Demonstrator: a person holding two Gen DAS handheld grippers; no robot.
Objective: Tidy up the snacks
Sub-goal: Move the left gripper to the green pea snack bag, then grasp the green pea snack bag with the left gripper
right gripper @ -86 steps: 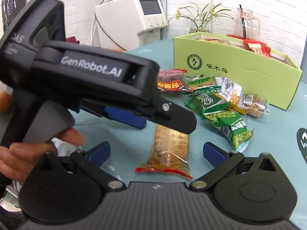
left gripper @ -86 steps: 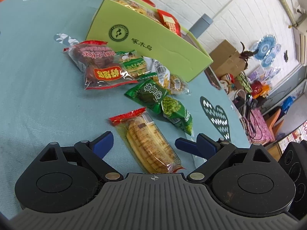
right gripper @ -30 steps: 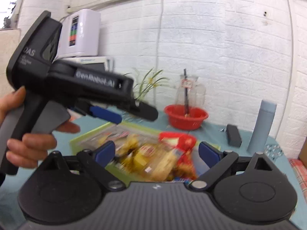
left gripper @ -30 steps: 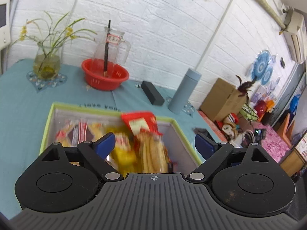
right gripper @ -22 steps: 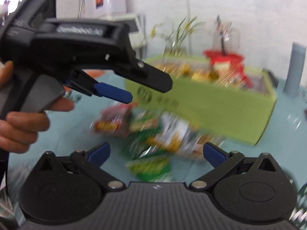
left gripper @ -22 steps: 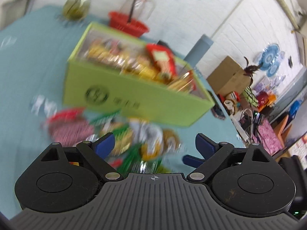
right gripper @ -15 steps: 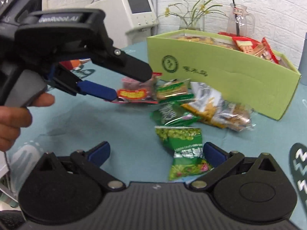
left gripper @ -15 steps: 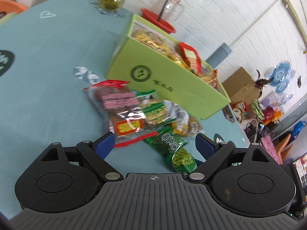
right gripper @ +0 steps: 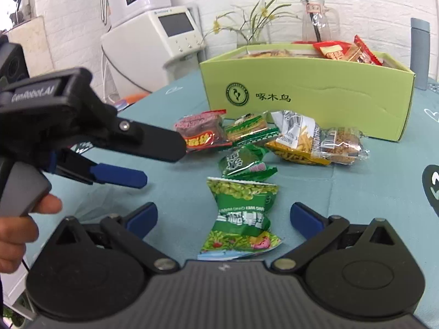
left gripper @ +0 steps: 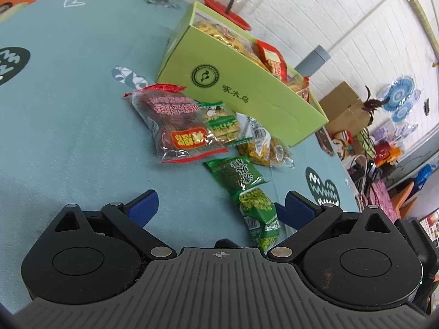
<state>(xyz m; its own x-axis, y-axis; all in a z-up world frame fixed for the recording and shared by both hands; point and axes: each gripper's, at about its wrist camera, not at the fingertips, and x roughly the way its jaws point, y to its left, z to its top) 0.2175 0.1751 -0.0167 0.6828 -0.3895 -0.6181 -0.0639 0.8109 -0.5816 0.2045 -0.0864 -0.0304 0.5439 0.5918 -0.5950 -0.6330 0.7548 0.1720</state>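
Your left claw (left gripper: 221, 205) is spreading its jaws, blue pads wide apart, gripping nothing; it hangs over bare teal cloth with the pea packet (left gripper: 258, 213) lying toward its right pad, and you cannot tell whether that pad touches the packet. Your right claw (right gripper: 223, 216) also stands wide, its pads either side of the same glossy green packet (right gripper: 241, 219) without pressing it; the packet lies flat on the worktop (right gripper: 356, 192), crimped at both ends. Just beyond it sits a darker green foil pouch (right gripper: 245, 163), puffed and creased. Past that, a loose row lies close against the front of the box (right gripper: 307, 93): a clear red-edged bag (left gripper: 175, 126) of dark round pieces, a small green-labelled biscuit pack (left gripper: 222, 124), a crinkly yellow-and-clear bag (right gripper: 297, 139) of sticks, and a clear-wrapped crumbly brown cake (right gripper: 344, 144). The box is matte lime card, long and open-topped, with red and yellow packets (right gripper: 345, 50) poking above its rim. The worktop wears a soft teal cloth printed with hearts.
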